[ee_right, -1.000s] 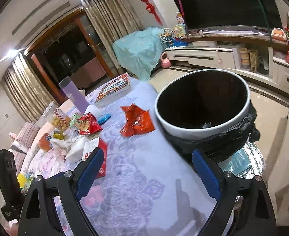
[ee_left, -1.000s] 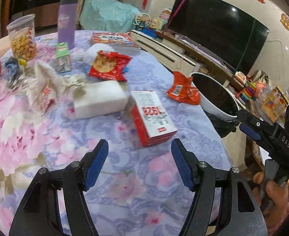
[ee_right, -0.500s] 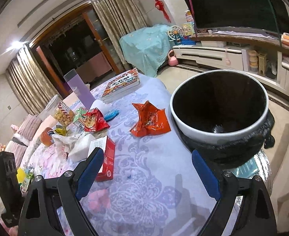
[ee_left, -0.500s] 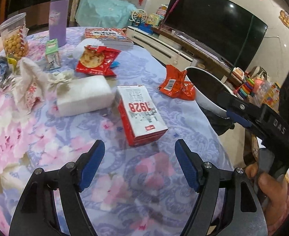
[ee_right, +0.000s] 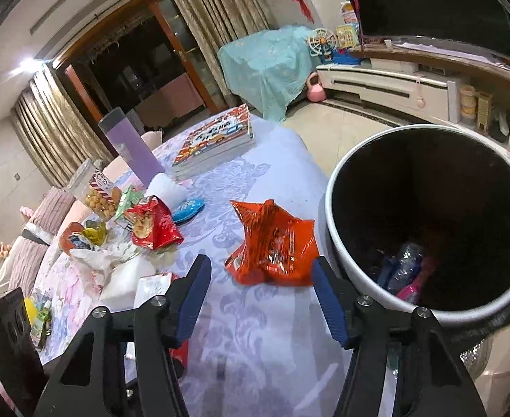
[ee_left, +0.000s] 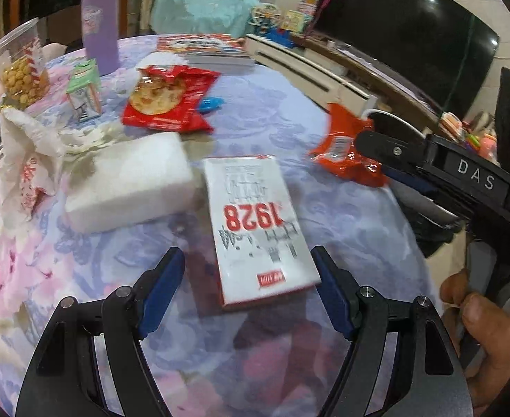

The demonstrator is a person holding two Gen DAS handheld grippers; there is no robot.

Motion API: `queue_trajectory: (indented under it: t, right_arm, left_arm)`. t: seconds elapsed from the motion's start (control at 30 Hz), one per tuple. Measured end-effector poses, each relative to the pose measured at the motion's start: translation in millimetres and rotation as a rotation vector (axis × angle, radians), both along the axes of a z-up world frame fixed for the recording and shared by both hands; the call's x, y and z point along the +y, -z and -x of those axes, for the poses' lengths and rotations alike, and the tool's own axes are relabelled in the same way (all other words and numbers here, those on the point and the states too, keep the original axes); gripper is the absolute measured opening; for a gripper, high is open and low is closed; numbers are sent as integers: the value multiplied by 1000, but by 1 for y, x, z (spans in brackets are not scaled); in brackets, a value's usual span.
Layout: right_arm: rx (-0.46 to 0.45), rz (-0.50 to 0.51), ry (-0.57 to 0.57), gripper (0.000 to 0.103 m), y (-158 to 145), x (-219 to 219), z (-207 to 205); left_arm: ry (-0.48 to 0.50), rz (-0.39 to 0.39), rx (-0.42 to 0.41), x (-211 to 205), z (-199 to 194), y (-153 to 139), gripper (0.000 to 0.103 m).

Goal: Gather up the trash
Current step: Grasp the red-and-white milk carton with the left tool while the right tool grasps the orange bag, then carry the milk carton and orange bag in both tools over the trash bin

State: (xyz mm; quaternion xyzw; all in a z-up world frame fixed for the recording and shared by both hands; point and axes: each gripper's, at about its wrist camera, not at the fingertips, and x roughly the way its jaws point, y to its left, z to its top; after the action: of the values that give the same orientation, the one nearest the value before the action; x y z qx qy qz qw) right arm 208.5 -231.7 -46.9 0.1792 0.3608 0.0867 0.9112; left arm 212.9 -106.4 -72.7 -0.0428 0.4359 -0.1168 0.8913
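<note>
A flat red and white box marked 1928 lies on the flowered tablecloth. My left gripper stands open, one fingertip on each side of the box's near end, pads clear of it. A crumpled orange wrapper sits beside the white-rimmed trash bin. My right gripper faces the wrapper with its jaws closing. The wrapper lies just ahead of the tips and the pads do not press on it. A red snack bag lies farther back.
A white block lies left of the box, with crumpled paper beyond it. A small carton, a snack cup, a purple tumbler and stacked books stand at the back. Bottles lie in the bin.
The left gripper has moved forward until its tips flank the 1928 box. The right gripper has moved toward the orange wrapper and its jaws have narrowed.
</note>
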Motion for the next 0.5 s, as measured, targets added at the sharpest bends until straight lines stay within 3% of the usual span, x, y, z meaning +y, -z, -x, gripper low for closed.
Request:
queue_trajectory:
  t: [0.13,0.27,0.37,0.5]
  right_arm:
    - [14,27,-12,54,5,5,-15]
    - [23,69,-20,38,8,11,-26]
    - [36,103,-23,18,12,15,-30]
    - [24,96,-26,10,8,15,-22]
  left_arm:
    - [-5,17,-3,12,-4,1,52]
    - [16,34,-4,19,-5,0,50]
    - [30,35,-9,20,-1,-2,50]
    - [41,35,-25,24,6,-5,50]
